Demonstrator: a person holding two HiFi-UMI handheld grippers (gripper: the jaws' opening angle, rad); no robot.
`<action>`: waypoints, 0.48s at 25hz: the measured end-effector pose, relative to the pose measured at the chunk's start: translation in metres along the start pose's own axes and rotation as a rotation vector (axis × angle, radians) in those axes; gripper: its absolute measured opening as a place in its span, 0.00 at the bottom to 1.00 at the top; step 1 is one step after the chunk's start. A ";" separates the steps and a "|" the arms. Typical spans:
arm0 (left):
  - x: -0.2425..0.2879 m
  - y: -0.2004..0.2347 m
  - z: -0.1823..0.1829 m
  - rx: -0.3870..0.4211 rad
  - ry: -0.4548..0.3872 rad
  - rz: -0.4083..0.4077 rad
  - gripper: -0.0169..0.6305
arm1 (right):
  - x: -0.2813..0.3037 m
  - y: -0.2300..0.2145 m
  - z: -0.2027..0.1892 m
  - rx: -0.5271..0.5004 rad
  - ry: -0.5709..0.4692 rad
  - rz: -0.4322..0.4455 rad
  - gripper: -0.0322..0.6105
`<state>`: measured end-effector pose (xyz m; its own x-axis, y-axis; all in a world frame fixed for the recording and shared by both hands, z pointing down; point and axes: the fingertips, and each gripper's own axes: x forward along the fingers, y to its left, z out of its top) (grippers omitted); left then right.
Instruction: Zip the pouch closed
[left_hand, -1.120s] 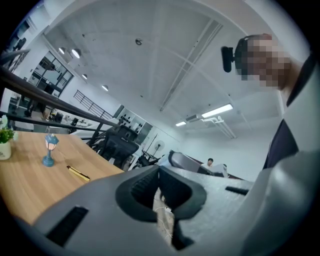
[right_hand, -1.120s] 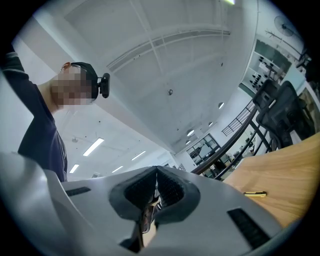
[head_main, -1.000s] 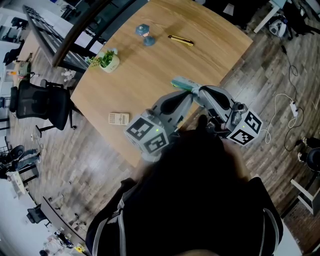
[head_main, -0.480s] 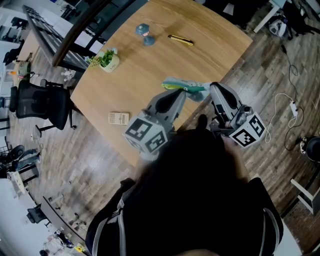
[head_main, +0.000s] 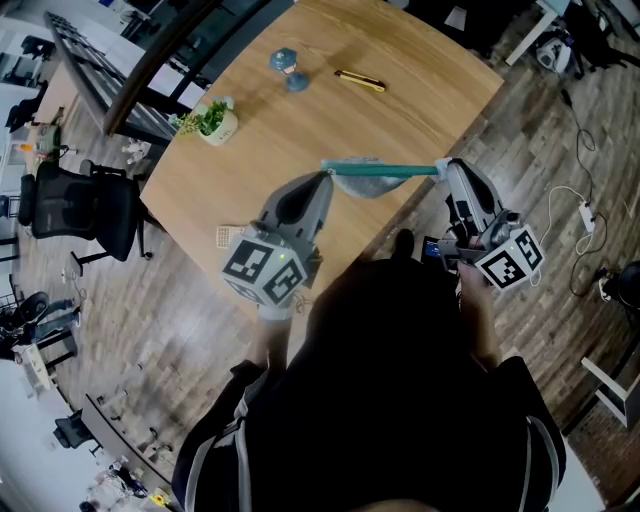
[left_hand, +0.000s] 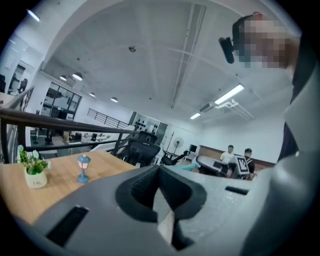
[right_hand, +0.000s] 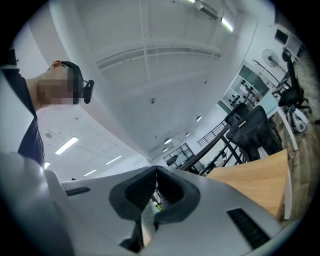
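Observation:
In the head view a teal and grey pouch (head_main: 372, 176) hangs stretched in a taut line above the near edge of the wooden table (head_main: 300, 130). My left gripper (head_main: 326, 176) is shut on its left end. My right gripper (head_main: 443, 168) is shut on its right end; what part it pinches is too small to tell. In the left gripper view the jaws (left_hand: 160, 172) are closed with a pale sliver of fabric (left_hand: 165, 226) pinched low between them. The right gripper view shows the same: closed jaws (right_hand: 156, 172) with a thin strip caught at the bottom.
On the table stand a small potted plant (head_main: 215, 120), two small blue figures (head_main: 287, 68) and a yellow and black pen-like thing (head_main: 361, 80). A calculator (head_main: 225, 237) lies half hidden behind my left gripper. A black office chair (head_main: 95, 210) stands left of the table.
My two grippers have moved apart, the left one to the left and the right one to the right. The pouch, bunched between them before, is now pulled out straight.

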<state>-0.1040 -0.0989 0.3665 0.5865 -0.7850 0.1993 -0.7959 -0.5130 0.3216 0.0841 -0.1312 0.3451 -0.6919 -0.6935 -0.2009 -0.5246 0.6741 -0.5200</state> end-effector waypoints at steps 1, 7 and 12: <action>0.000 0.000 0.000 -0.005 -0.003 0.001 0.03 | 0.000 0.000 0.000 0.004 -0.002 -0.001 0.07; -0.001 0.002 -0.001 -0.021 -0.012 0.003 0.03 | 0.001 0.000 -0.001 0.013 0.002 0.004 0.07; -0.004 0.006 0.000 -0.020 -0.016 0.023 0.03 | 0.003 0.004 -0.004 0.013 0.009 0.022 0.07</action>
<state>-0.1112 -0.0988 0.3674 0.5659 -0.8019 0.1917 -0.8056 -0.4882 0.3356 0.0779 -0.1294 0.3452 -0.7078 -0.6759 -0.2052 -0.5026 0.6860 -0.5261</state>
